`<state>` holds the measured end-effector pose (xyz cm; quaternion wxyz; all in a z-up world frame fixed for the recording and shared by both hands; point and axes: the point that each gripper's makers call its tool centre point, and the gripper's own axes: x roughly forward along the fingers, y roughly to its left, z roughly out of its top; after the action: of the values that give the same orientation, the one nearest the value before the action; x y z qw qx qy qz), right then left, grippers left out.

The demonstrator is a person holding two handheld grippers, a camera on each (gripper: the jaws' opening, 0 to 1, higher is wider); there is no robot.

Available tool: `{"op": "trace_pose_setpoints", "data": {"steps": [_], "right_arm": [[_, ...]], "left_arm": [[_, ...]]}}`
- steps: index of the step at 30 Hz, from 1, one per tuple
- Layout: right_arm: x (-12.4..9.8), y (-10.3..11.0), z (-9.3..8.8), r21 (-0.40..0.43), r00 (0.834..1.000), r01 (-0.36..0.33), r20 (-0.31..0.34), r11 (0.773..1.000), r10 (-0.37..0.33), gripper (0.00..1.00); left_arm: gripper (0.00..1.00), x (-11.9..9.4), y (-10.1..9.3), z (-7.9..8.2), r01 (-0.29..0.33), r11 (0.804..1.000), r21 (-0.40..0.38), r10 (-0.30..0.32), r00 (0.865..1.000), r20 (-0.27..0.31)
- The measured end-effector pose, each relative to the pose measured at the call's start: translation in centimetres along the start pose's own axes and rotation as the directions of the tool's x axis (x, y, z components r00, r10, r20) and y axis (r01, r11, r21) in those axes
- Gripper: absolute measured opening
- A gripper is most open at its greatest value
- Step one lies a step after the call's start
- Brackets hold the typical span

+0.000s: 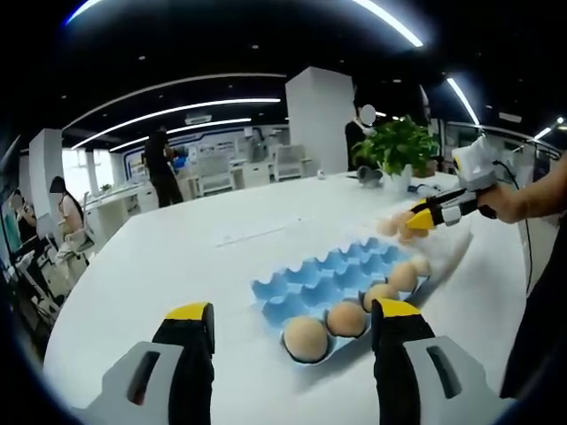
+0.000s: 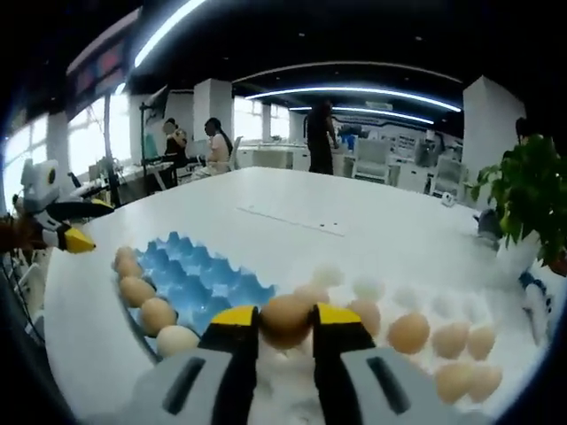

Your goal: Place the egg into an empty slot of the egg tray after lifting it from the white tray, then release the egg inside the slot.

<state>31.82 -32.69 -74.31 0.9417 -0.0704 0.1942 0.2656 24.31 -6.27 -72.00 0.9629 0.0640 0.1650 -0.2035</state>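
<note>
A blue egg tray (image 1: pixel 341 274) lies on the white table, with several eggs (image 1: pixel 306 338) along its near row. My left gripper (image 1: pixel 292 320) hangs open just before the tray, nothing between its jaws. In the right gripper view my right gripper (image 2: pixel 285 320) is shut on a brown egg (image 2: pixel 284 318), held over the white tray (image 2: pixel 416 372), which carries several more eggs (image 2: pixel 409 332). The blue egg tray (image 2: pixel 199 279) sits to the left there, most slots empty. The right gripper (image 1: pixel 423 218) also shows at the right of the left gripper view, gripping the egg (image 1: pixel 407 223).
A potted green plant (image 1: pixel 399 146) stands at the table's far end, plant (image 2: pixel 527 190) close to the white tray. People stand and sit among desks in the background. A hand (image 1: pixel 514 199) holds the right gripper. The left gripper (image 2: pixel 62 232) enters at the left edge.
</note>
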Motion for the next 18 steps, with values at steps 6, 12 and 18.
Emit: {"op": "trace_pose_setpoints", "data": {"steps": [6,12,18], "right_arm": [[-0.2,0.1,0.5,0.014,1.0,-0.006,0.016,1.0,0.006,0.23],[0.1,1.5,2.0,0.0,0.998,-0.041,0.05,0.999,0.041,0.23],[0.6,2.6,3.0,-0.012,0.996,-0.067,0.063,0.998,0.067,0.23]], "left_arm": [[0.74,0.2,-0.1,0.0,0.007,1.0,0.0,-0.007,1.0,-0.003],[0.77,0.4,0.0,-0.2,0.012,1.0,-0.027,-0.012,1.0,-0.018],[0.77,0.4,0.0,-0.1,0.014,0.999,-0.034,-0.015,1.0,-0.02]]}}
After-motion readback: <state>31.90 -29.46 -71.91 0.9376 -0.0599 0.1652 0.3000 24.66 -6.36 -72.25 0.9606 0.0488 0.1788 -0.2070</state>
